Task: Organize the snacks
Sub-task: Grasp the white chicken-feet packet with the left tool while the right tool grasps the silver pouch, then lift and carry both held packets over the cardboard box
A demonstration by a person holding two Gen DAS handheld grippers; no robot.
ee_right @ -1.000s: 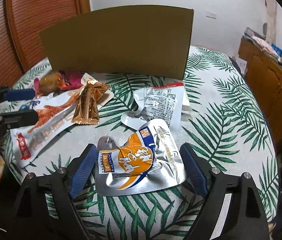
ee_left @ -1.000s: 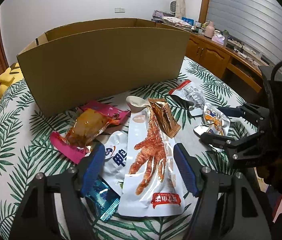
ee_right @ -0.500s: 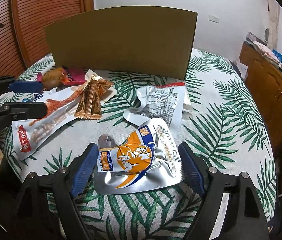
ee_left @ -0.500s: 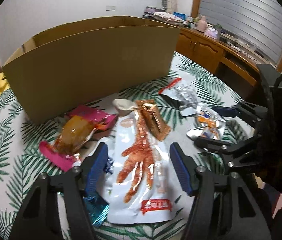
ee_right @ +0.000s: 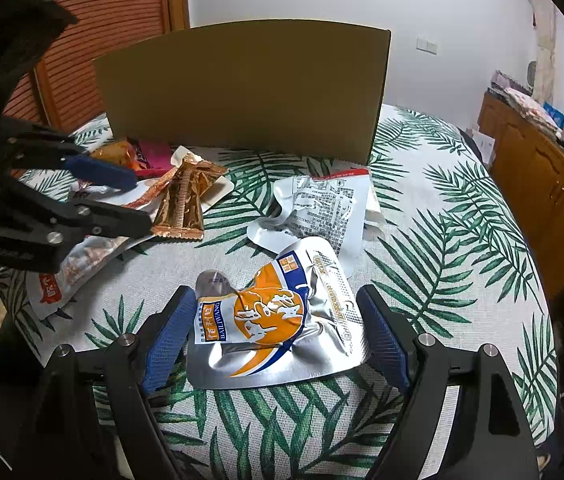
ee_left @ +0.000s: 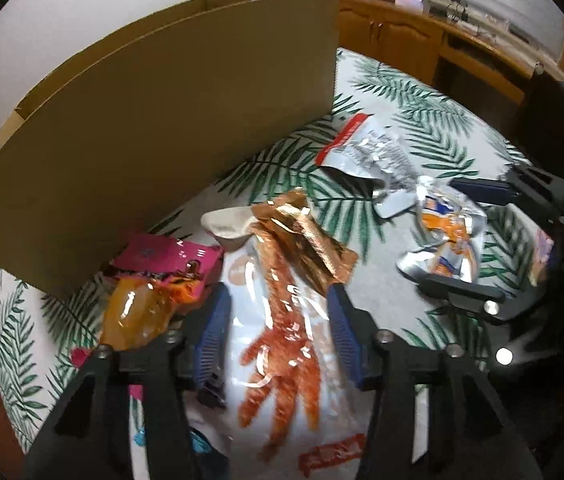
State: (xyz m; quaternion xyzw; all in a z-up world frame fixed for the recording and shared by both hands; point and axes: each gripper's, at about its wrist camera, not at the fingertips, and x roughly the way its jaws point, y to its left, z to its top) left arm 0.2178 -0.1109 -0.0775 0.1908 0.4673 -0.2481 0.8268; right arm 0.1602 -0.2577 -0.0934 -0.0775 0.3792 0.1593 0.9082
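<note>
A leaf-patterned worktop [ee_right: 461, 208] is observed, with a tall cardboard box [ee_right: 242, 92] standing at its far side. Snack packets are scattered before the box. The white chicken-foot packet [ee_left: 282, 344] is straddled by the left tongs [ee_left: 278, 320], whose jaws have just been closing, pads not yet pressing. The silver-orange pouch [ee_right: 274, 316] is bracketed by the right tongs [ee_right: 278, 332], held released.

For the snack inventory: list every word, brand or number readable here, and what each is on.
"BAILIWANG": side strip of the orange pouch.
Chinese characters on the same pouch: too stylised to read.
Fine print on the silver pouch: too small.
Red label on the chicken-foot pack: blurred.
Embossed lettering on the left gripper: illegible.
</note>
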